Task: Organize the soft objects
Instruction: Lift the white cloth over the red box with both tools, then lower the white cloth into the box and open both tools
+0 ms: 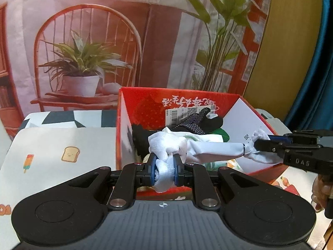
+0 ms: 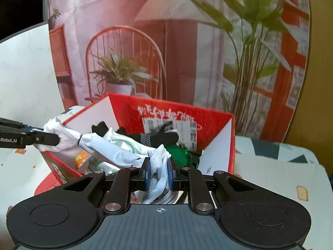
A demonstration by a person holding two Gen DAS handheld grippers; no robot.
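Note:
A long white cloth bundle (image 1: 216, 150), cinched by a thin black band, is stretched between both grippers above an open red box (image 1: 187, 98). My left gripper (image 1: 164, 166) is shut on one bunched end of it. My right gripper (image 1: 262, 143) comes in from the right and pinches the other end. In the right wrist view, the right gripper (image 2: 159, 173) is shut on the white cloth (image 2: 108, 150), and the left gripper (image 2: 56, 139) holds the far end beyond the box's (image 2: 172, 108) left corner. Inside lie a black dotted sock (image 1: 197, 123) and a green item (image 1: 222, 134).
The box stands on a tablecloth (image 1: 70, 153) printed with toast and ice lollies. A backdrop picturing a red chair (image 1: 87, 52) and plants hangs right behind it. A blue curtain (image 1: 312, 83) hangs at the right. A person's hand (image 1: 320, 191) holds the right gripper.

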